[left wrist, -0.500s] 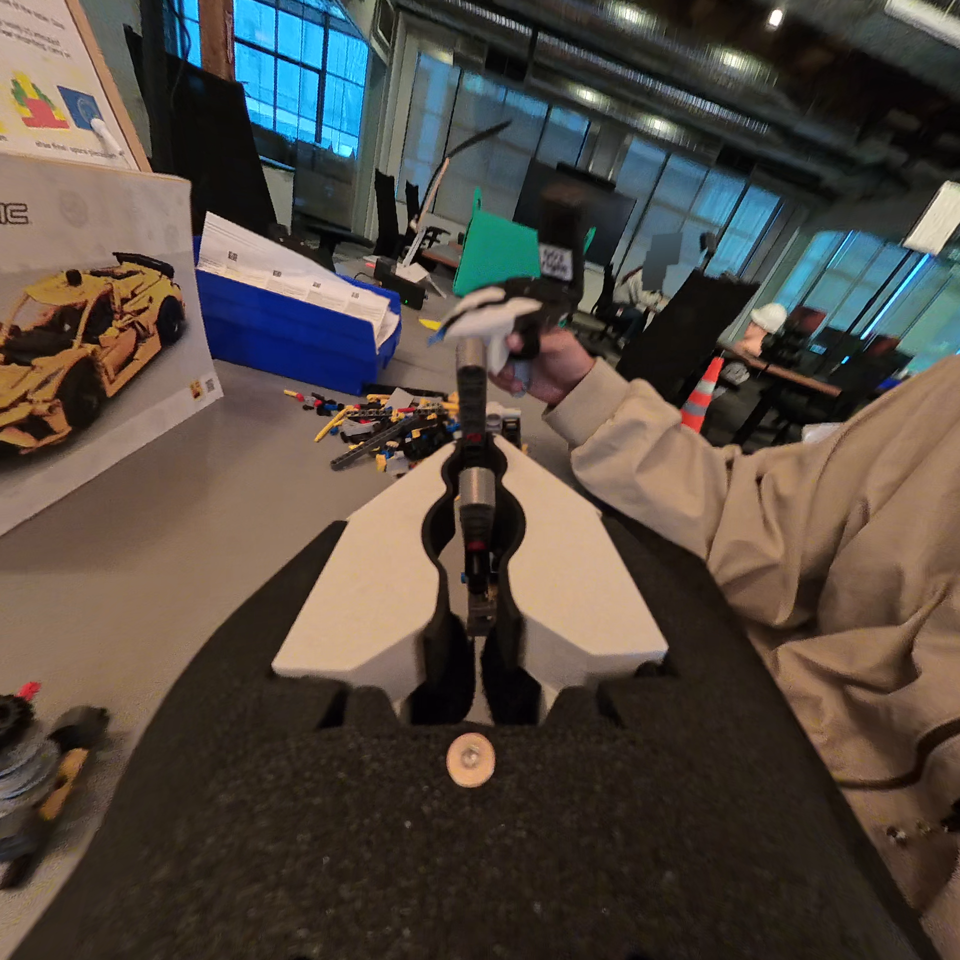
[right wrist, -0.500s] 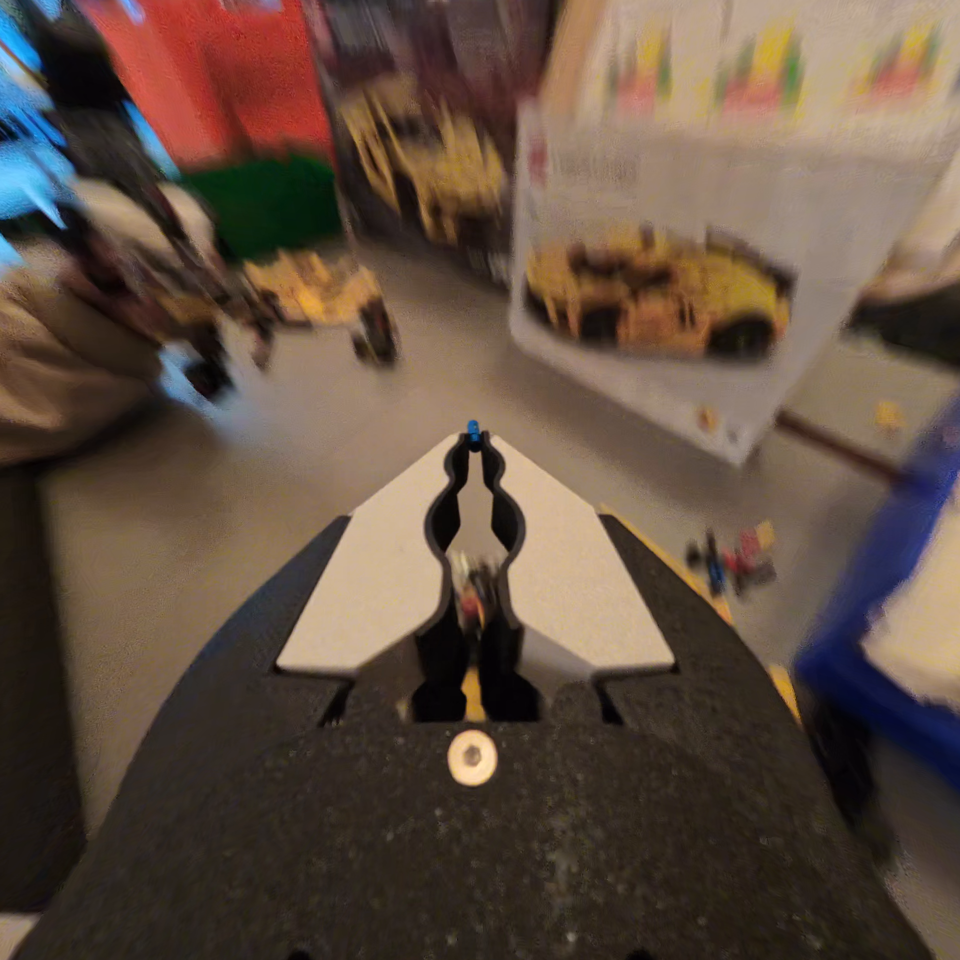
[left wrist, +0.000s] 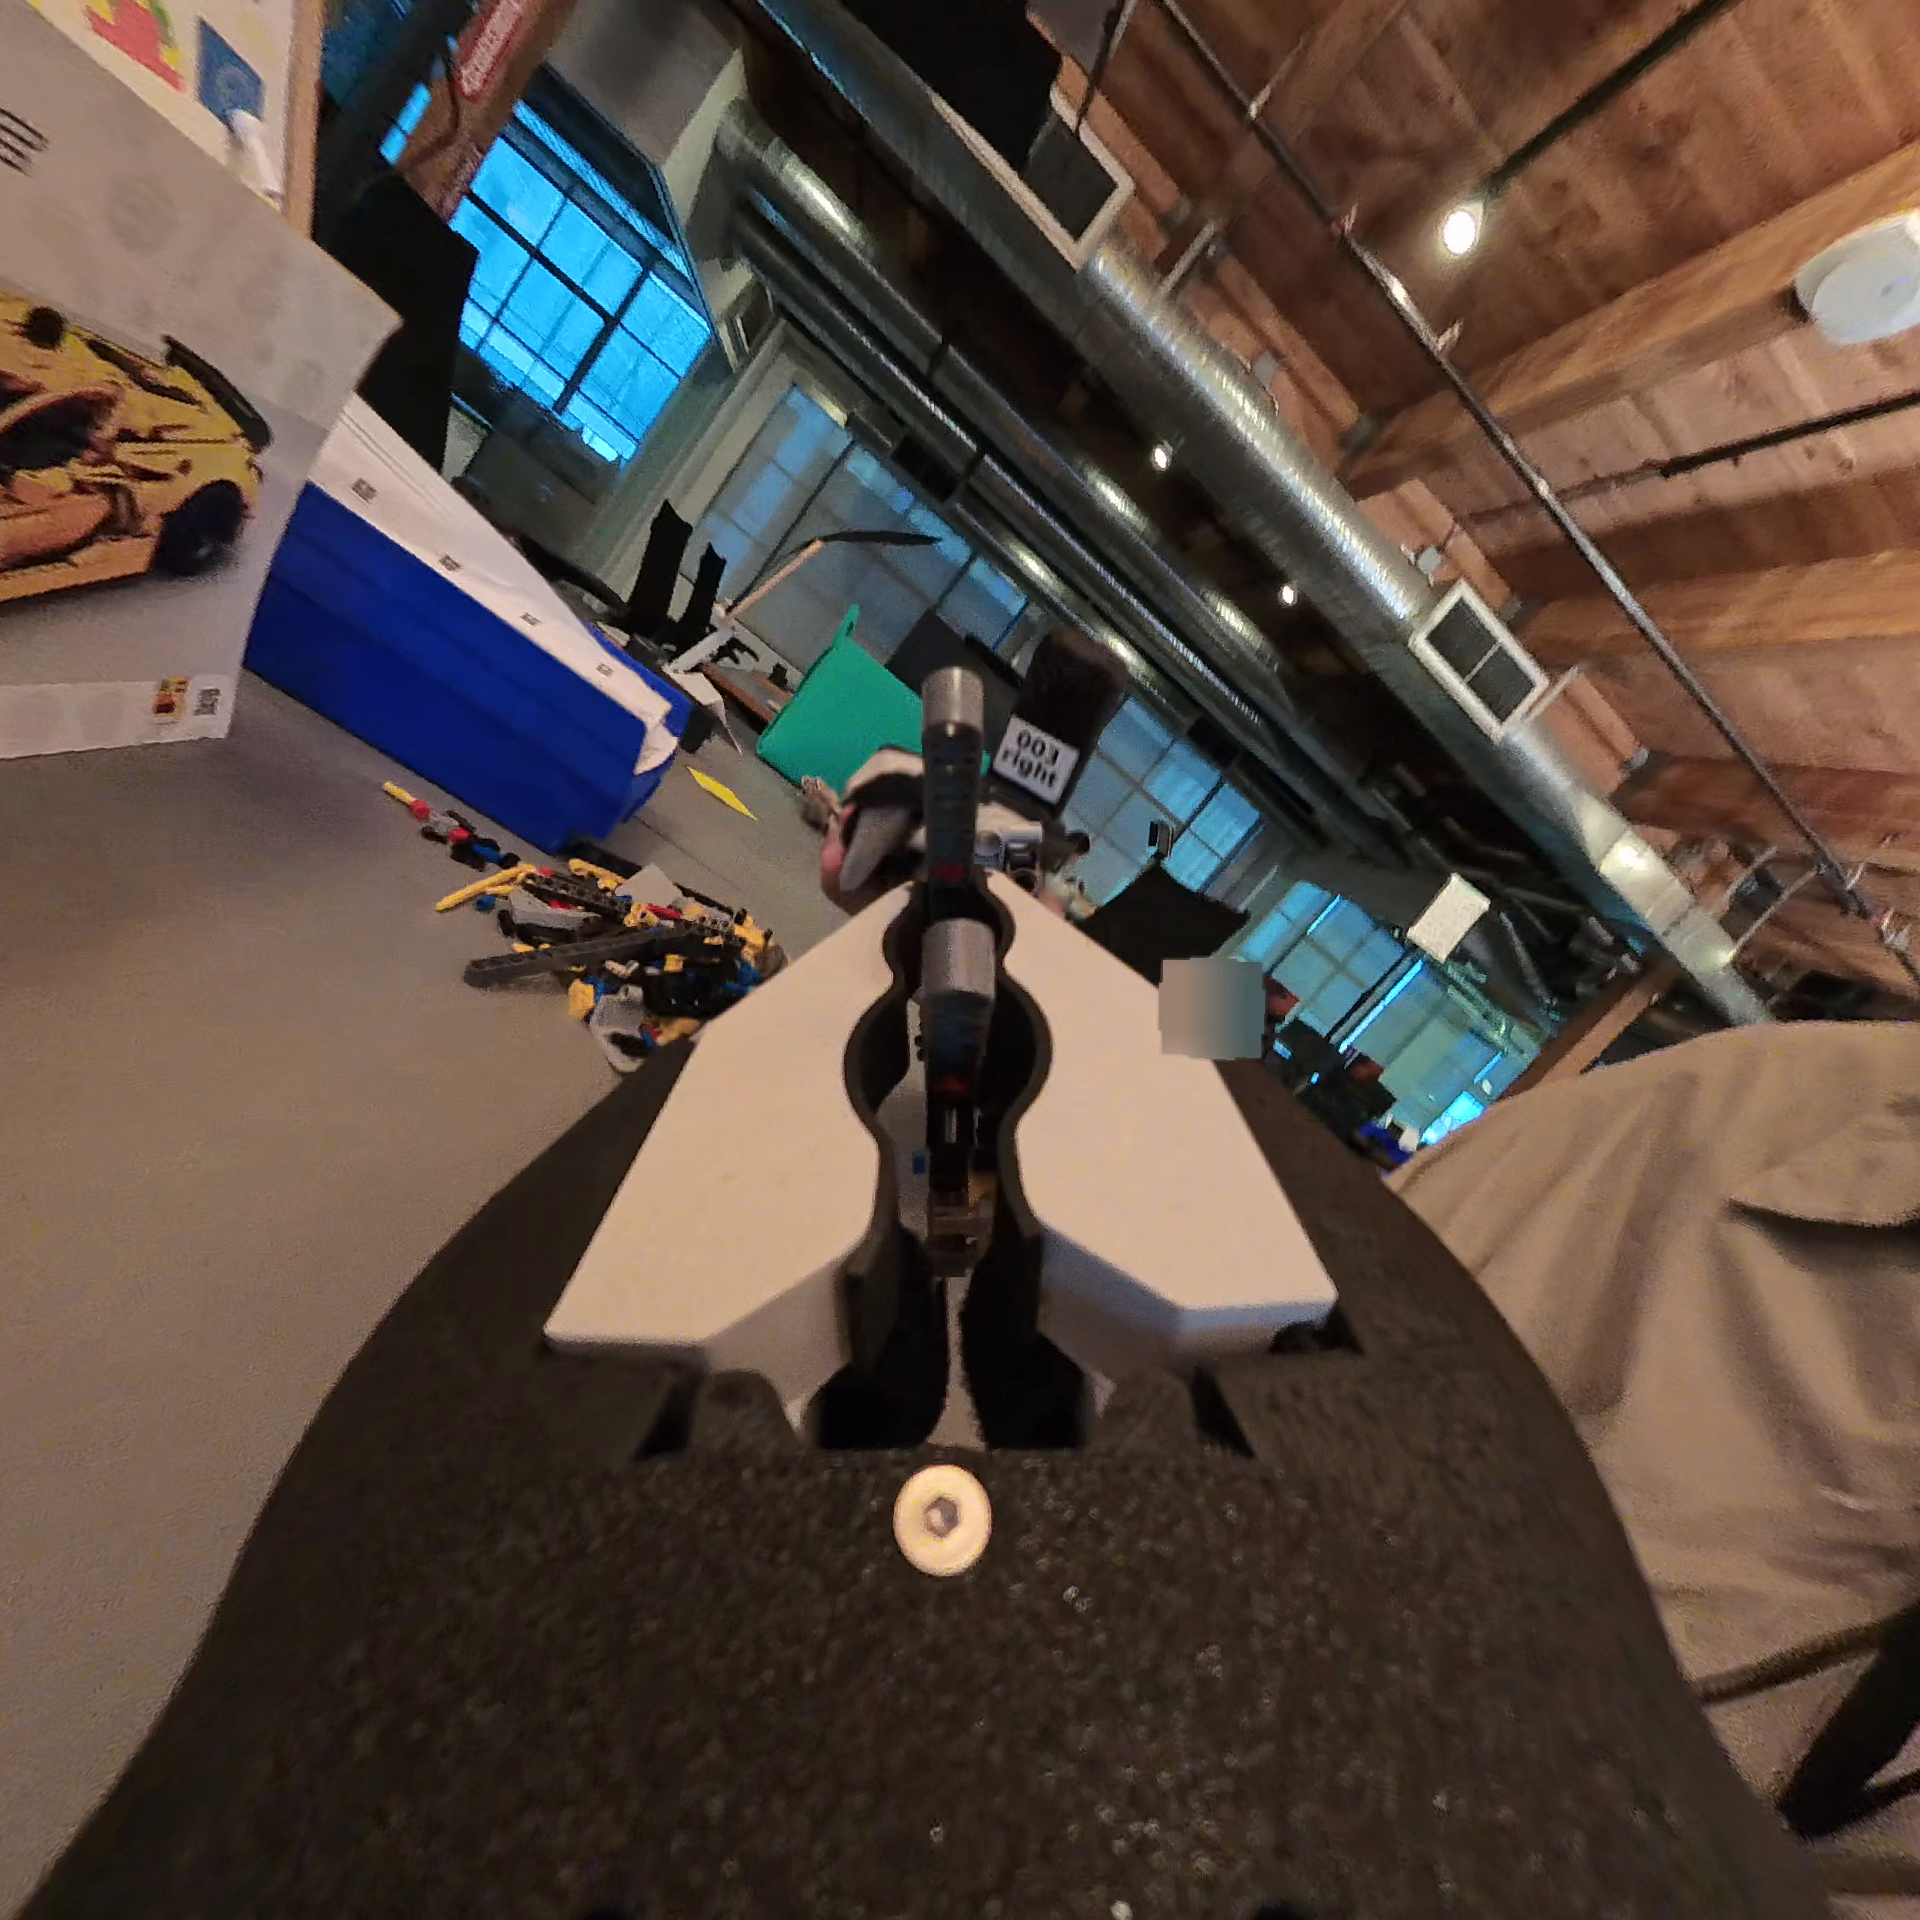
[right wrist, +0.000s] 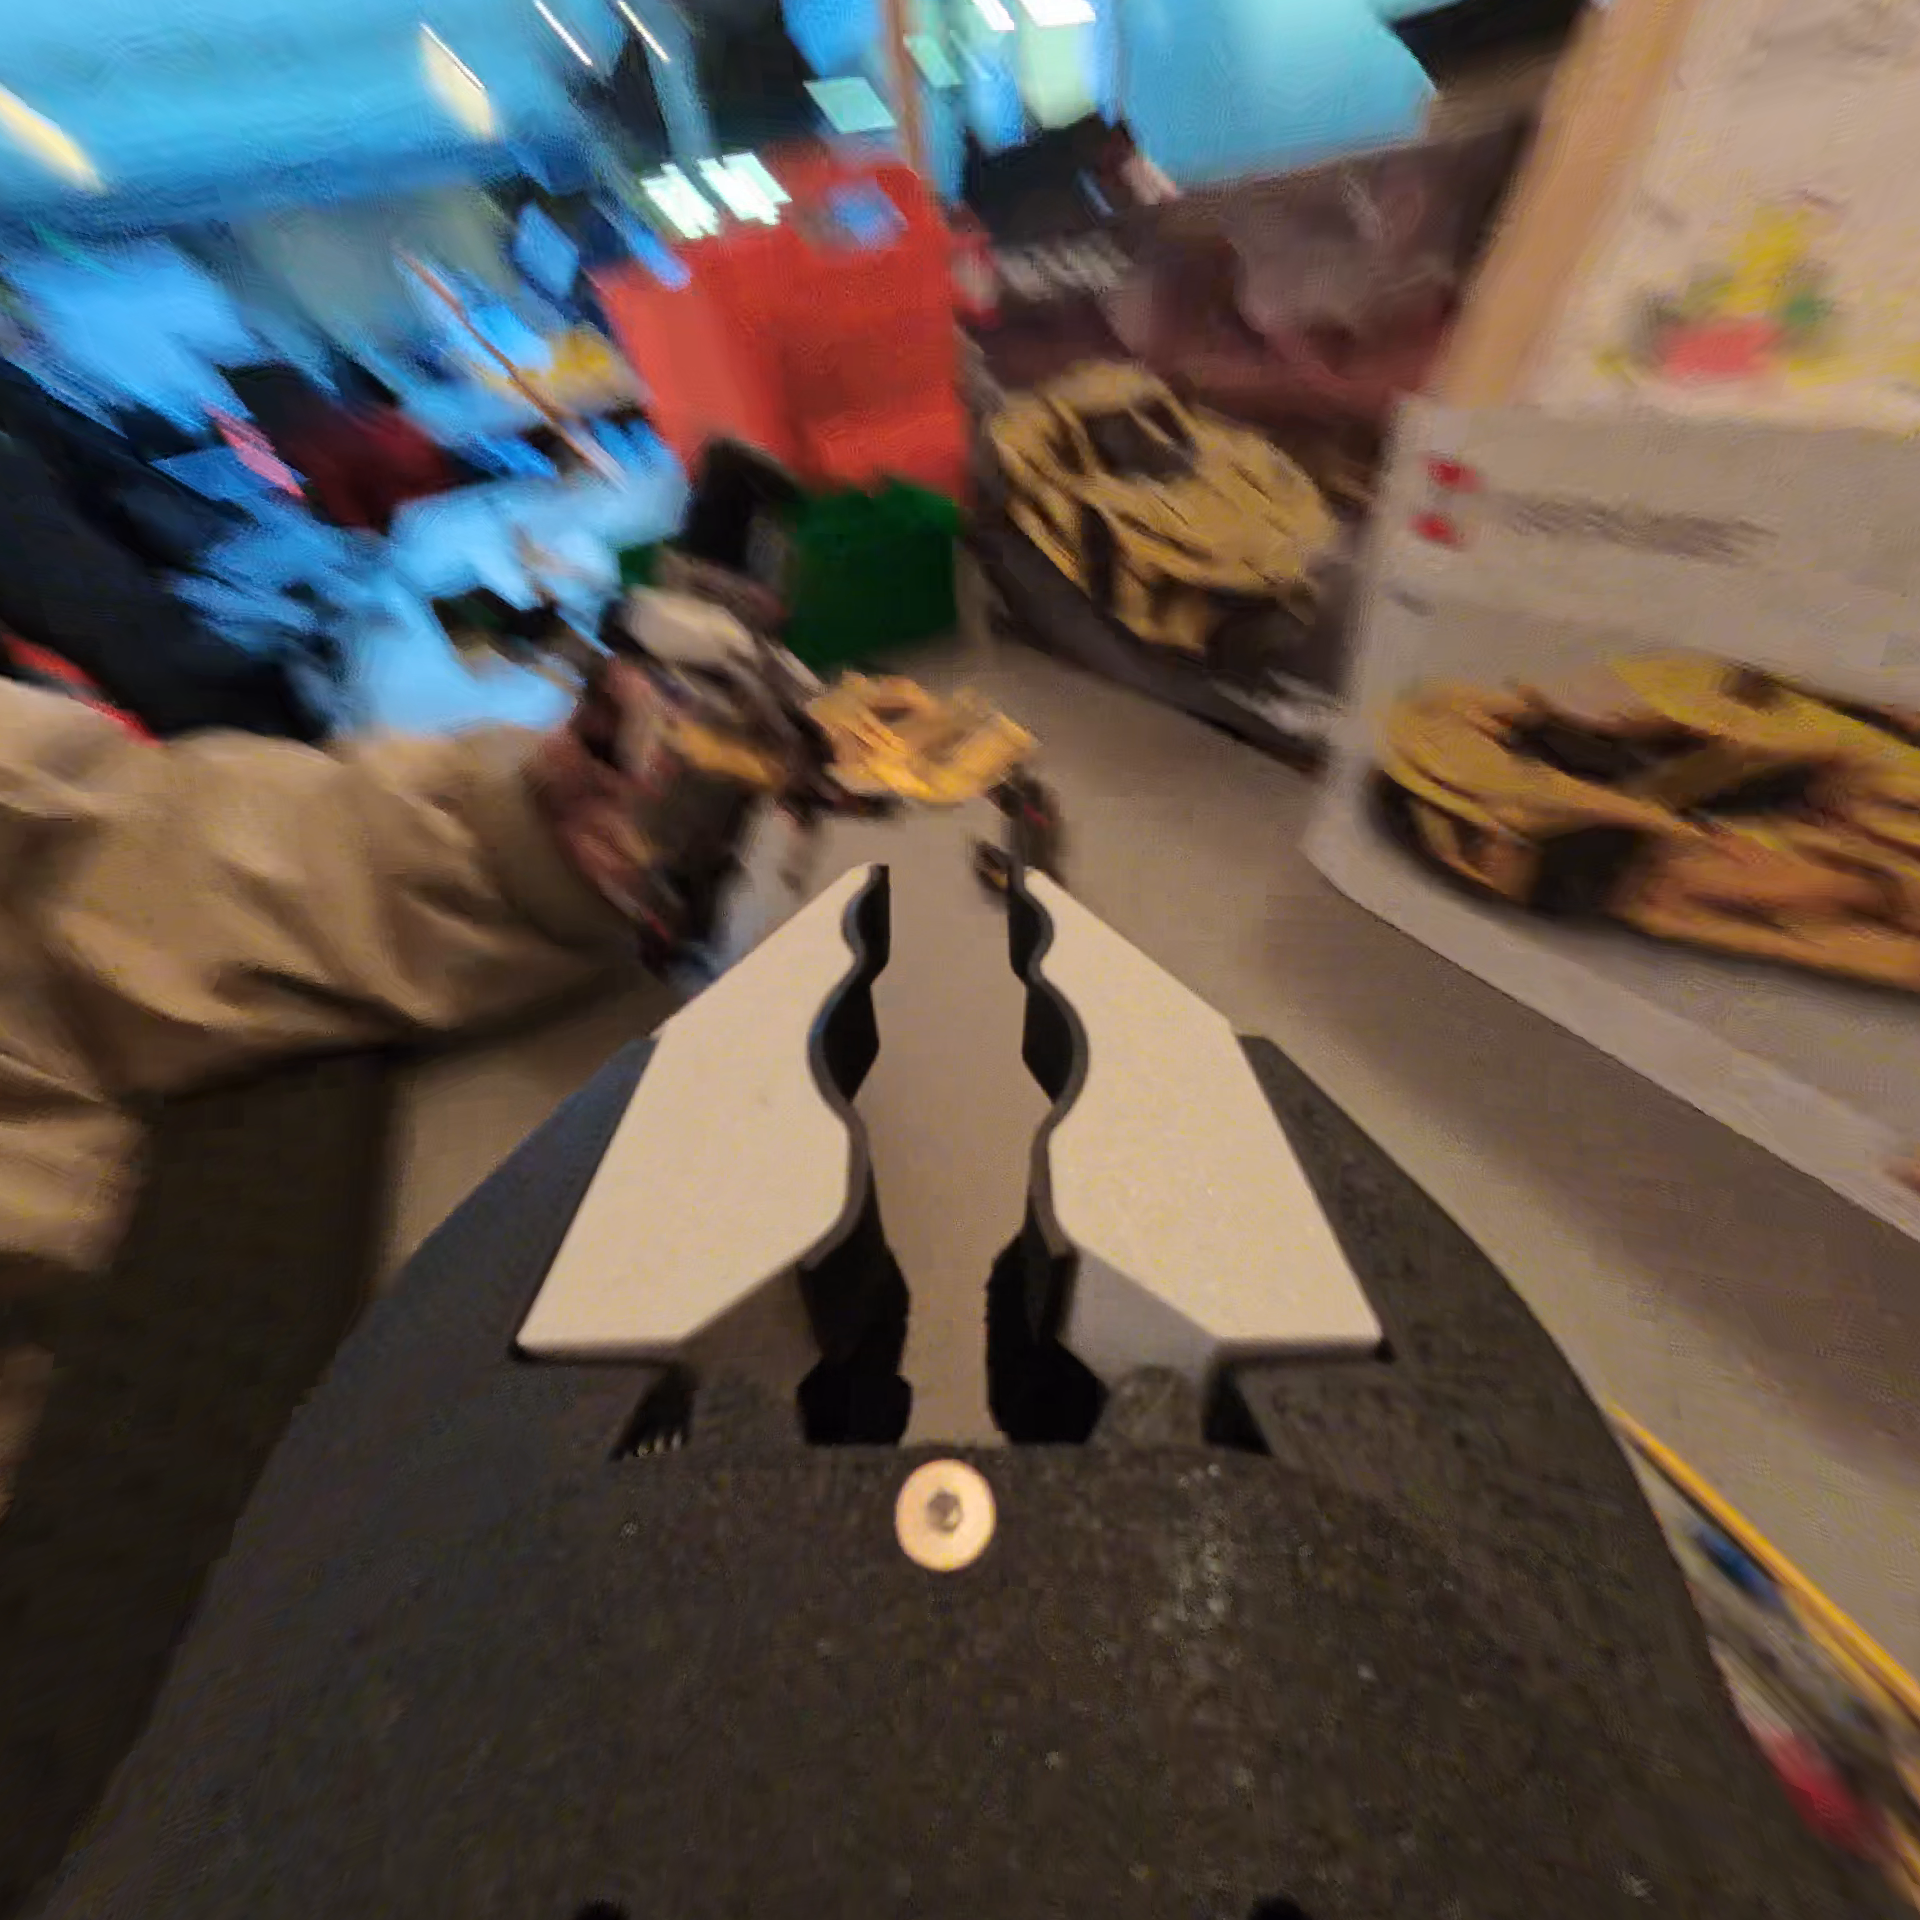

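My left gripper [left wrist: 954, 906] is shut on a slim grey and black rod assembly [left wrist: 956, 961] that stands up between the white fingers [left wrist: 769, 1122] and pokes past their tips. It is raised and tilted above the grey table [left wrist: 208, 1039]. The right gripper shows farther off behind the rod in the left wrist view [left wrist: 1029, 774]. In its own blurred view my right gripper [right wrist: 951, 883] is open and empty over the table [right wrist: 1299, 1039]. A beige sleeve [right wrist: 260, 894] reaches in from the left toward a blurred yellow model piece [right wrist: 914, 738] beyond my tips.
A pile of loose yellow, black and grey building pieces [left wrist: 623, 956] lies on the table. A blue bin [left wrist: 447, 665] with papers and a box showing a yellow car [left wrist: 125, 468] stand at the left. The same box [right wrist: 1662, 790], a green bin [right wrist: 873, 561] and a red object [right wrist: 821, 332] show in the right wrist view.
My right gripper has opened; the small blue piece seen at its tips is gone. My left gripper has tilted upward and rolled, still holding the rod assembly.
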`<act>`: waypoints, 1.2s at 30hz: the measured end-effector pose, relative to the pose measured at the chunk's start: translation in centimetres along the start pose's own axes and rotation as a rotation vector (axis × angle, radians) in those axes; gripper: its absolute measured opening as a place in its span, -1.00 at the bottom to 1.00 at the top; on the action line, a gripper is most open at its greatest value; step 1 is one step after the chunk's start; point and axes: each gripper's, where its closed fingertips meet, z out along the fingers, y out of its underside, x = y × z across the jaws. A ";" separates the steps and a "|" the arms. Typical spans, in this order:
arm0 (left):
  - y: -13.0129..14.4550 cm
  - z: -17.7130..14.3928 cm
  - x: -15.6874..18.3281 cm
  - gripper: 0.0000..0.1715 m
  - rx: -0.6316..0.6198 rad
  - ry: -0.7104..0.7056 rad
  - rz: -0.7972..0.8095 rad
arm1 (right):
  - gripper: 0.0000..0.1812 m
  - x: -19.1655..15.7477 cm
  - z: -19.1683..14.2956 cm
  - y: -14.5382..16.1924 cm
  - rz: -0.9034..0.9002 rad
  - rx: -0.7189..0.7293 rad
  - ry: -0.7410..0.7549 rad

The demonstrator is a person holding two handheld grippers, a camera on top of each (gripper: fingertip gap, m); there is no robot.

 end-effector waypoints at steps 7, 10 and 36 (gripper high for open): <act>0.9 0.7 0.8 -0.91 -0.039 0.019 0.018 | -0.80 -6.7 4.8 -0.3 0.237 0.070 -0.384; 1.0 0.7 0.3 -0.91 -0.037 0.002 0.001 | -0.73 -6.5 5.1 0.0 0.263 0.069 -0.370; 1.1 -0.1 -5.0 -0.91 -0.137 -0.538 0.355 | -0.58 -3.4 7.6 1.7 -0.322 -0.049 0.286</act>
